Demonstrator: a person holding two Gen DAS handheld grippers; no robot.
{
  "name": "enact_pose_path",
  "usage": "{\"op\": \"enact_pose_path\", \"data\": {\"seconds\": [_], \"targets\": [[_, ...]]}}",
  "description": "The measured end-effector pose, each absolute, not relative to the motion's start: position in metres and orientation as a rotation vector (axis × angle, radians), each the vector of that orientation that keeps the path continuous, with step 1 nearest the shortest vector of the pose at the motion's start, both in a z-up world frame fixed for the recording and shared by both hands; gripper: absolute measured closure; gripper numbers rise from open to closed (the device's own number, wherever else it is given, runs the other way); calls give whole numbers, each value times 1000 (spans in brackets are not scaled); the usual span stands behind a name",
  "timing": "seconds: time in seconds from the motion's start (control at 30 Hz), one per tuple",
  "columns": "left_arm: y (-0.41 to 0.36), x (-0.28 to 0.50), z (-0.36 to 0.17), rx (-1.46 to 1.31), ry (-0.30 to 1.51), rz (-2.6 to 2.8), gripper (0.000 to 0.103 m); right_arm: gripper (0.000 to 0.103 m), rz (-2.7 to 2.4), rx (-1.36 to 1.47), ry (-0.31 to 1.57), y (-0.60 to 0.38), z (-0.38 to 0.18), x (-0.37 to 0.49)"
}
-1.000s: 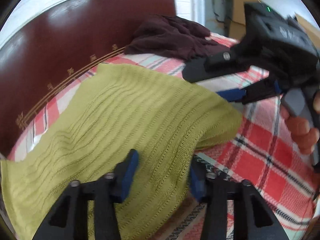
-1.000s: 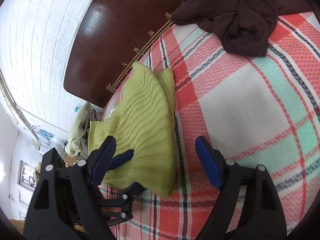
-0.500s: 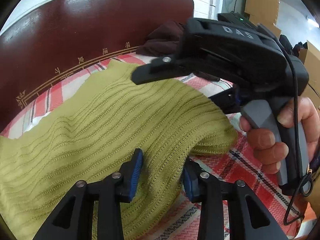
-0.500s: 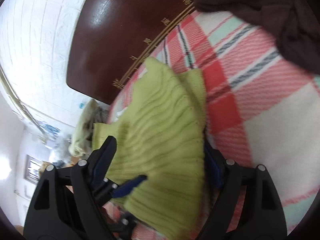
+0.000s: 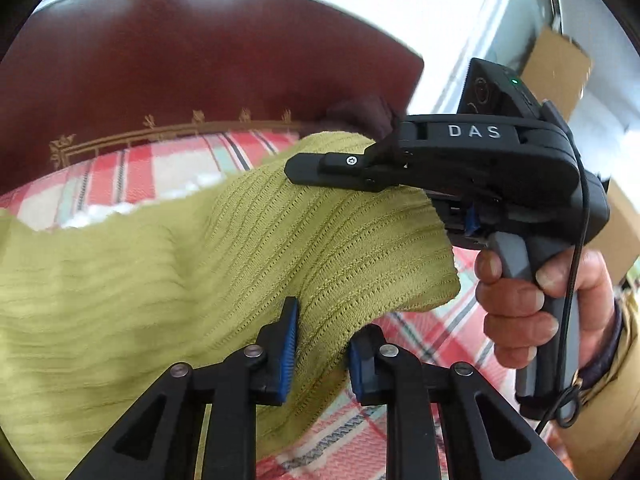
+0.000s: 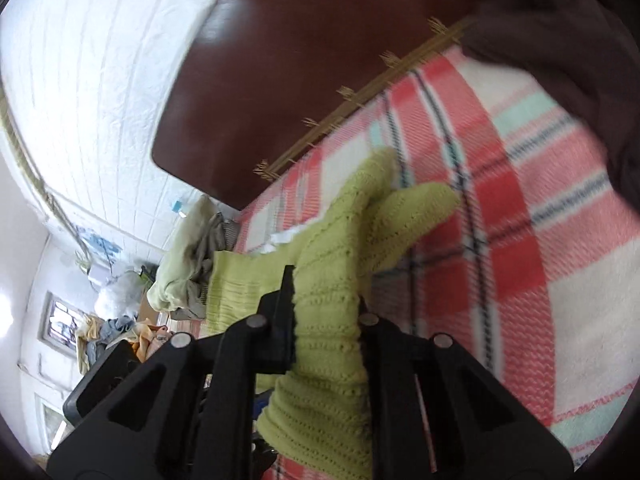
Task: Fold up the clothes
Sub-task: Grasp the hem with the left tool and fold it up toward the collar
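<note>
I have both grippers' fingers closing on the ribbed yellow-green knit garment [image 5: 168,280], lifted off the plaid bed [image 6: 540,280]; folding barely begun.

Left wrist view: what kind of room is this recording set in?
Most likely a bedroom: a plaid blanket spread below a dark red headboard, a green knit top being handled on it, and a clothes pile off the bed's side.

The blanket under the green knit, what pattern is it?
The blanket is plaid in red, cream and mint with dark lines, clearest from the right wrist.
</note>
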State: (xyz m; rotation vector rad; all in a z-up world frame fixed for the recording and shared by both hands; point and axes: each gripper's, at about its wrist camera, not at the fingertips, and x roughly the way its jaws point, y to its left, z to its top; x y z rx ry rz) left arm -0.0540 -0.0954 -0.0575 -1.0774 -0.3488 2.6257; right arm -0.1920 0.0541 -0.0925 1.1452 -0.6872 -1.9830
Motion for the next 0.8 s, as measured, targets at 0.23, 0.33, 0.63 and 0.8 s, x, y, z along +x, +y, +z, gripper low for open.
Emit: {"op": "enact_pose_path", "data": {"seconds": [0.23,0.33,0.63,0.8], "targets": [[-144,-33,-32,-967,-529,2694,82,88,-2016,1063,-497,-7,-41,-181],[-169,-16,-29,-937,-616,2720,82,88,-1994,1057,-437,-43,-33,-175],[-231,28,-55,-947,-861,2766,82,88,-1960,1120,-202,-152,-46,-152],[-249,42,-75,-974,-952,2758,82,87,-1952,1178,-83,-193,-68,-139]]}}
